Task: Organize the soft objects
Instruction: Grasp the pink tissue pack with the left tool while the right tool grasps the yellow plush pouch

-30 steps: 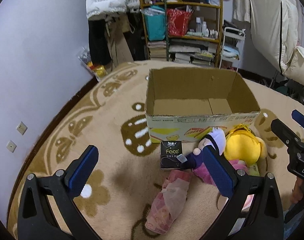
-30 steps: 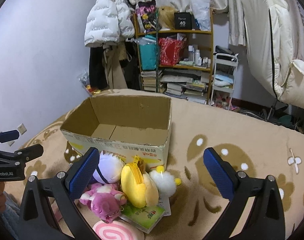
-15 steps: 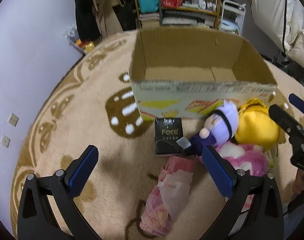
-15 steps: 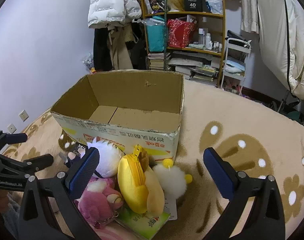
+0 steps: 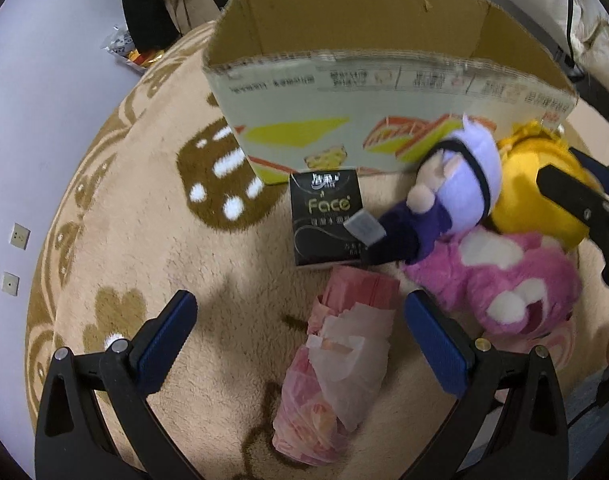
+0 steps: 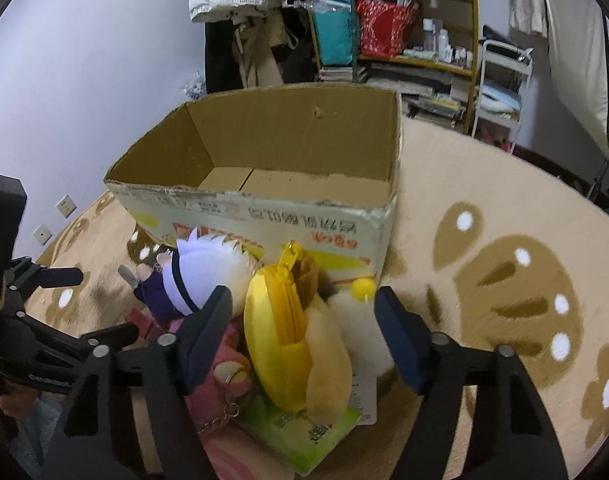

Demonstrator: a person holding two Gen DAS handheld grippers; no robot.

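Between right gripper (image 6: 302, 330) fingers, spread wide: yellow plush (image 6: 282, 344), upright; left gripper (image 5: 298, 334) wide over pink pack (image 5: 336, 376), box (image 6: 272, 184) beyond

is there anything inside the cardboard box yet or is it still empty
Empty as far as shown: the right wrist view shows bare floor flaps inside the cardboard box; its near corner is hidden.

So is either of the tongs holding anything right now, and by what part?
Nothing is held. The left tongs are open above the pink tissue pack; the right tongs are open around the yellow plush pouch, not closed on it.
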